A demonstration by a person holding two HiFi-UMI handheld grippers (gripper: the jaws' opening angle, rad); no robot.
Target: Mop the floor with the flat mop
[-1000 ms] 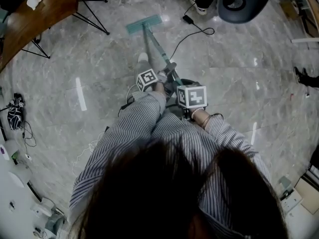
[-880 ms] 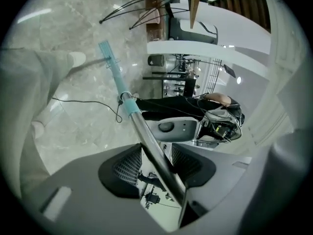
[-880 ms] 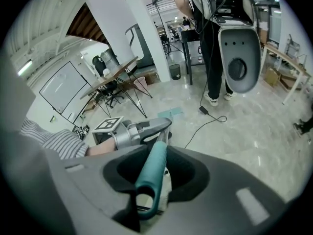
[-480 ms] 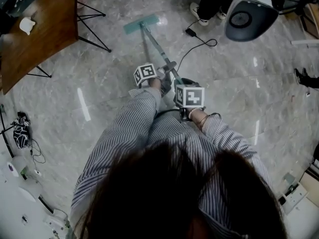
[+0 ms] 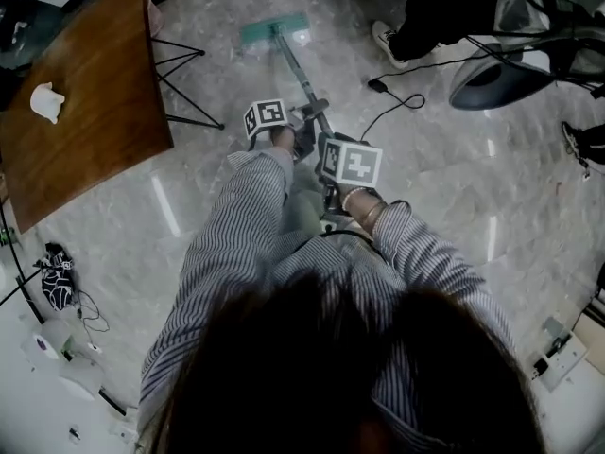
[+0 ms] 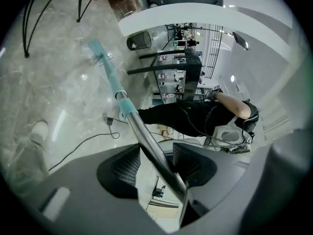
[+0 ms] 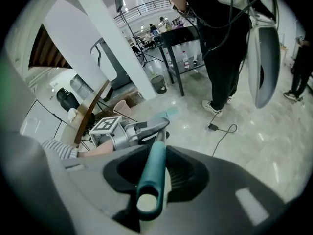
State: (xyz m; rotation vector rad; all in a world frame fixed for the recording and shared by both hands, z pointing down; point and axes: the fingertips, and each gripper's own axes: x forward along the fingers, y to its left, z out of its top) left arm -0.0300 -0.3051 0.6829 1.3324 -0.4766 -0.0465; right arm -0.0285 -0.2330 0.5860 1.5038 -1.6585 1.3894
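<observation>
The flat mop [image 5: 301,74] reached out ahead of the person. Its head [image 5: 274,31] lay flat on the marble floor [image 5: 425,216], just beside the wire legs of the wooden desk [image 5: 85,112]. A loose cable [image 5: 397,107] lay near on the other side.

The right tool [image 7: 156,155] pinched the teal grip [image 7: 152,165] at the top end, pads closed on it. The left tool [image 6: 155,153] sat lower on the bare metal pole [image 6: 142,131], which ran slantwise between the pads and bore on both. Its jaws had just been opening a shade.

Judged light and stiff, with the head swivelling at its joint. The bare metal looked slick for the pads, so the sleeved grip seemed the surer hold. One tool high and one mid-pole should steer best. The cable might snag the head.
</observation>
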